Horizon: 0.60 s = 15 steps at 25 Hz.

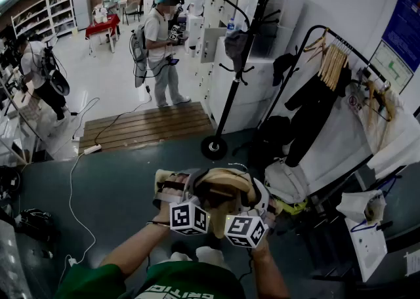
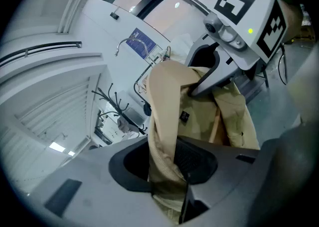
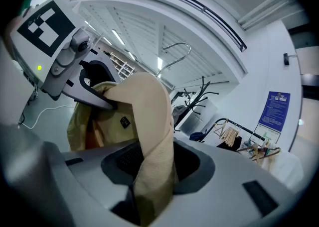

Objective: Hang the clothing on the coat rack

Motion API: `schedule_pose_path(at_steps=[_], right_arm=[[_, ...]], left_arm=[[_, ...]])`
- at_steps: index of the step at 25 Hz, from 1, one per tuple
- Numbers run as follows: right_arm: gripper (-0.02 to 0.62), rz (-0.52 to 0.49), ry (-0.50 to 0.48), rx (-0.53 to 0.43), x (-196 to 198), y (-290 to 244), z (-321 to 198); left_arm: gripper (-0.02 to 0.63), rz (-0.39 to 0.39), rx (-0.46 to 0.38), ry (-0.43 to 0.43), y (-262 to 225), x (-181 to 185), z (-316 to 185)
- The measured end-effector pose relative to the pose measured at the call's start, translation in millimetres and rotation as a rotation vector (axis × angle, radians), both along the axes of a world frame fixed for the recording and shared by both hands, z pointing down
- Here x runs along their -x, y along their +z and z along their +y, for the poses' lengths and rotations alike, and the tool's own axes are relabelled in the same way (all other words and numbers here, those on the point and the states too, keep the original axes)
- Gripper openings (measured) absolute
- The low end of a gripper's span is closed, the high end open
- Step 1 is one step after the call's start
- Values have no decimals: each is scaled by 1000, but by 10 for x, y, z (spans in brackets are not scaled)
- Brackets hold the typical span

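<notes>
Both clamped: the left gripper (image 2: pixel 172 171) and right gripper (image 3: pixel 154 171) pinch the beige fabric jacket (image 2: pixel 199 116), bunched between them. Bare dark floor (image 1: pixel 118 186) lies open ahead, then the tall black metal coat rack (image 1: pixel 239 75), well apart, its base just beside a wooden platform (image 1: pixel 144 128).

Grey floor (image 1: pixel 118 186); wooden platform (image 1: pixel 151 127); perhaps lockers (image 1: pixel 211 39).

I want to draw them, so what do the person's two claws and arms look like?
The left claw and right claw are smooth grey plastic with dark ribbed pads. Each carries a white cube printed with black square patterns, and a small green light glows beside it. The person wears a green short-sleeved shirt.
</notes>
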State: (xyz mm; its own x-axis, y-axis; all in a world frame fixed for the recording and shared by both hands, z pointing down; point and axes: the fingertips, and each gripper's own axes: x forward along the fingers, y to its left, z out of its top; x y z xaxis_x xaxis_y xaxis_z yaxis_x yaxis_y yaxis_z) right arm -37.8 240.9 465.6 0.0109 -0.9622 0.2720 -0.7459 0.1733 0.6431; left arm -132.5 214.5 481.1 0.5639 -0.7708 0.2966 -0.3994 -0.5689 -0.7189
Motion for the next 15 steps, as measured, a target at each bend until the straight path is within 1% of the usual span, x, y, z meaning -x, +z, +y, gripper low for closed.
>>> schedule_pose_path(at_steps=[7,15], right_arm=[[156,-3,-2,3,175,-9,-128],[157,-19,18,3,194,5,-328]], left_arm=[[115,2,4,-1,1,176,-121],[115,4,3,20,3,190,-334]])
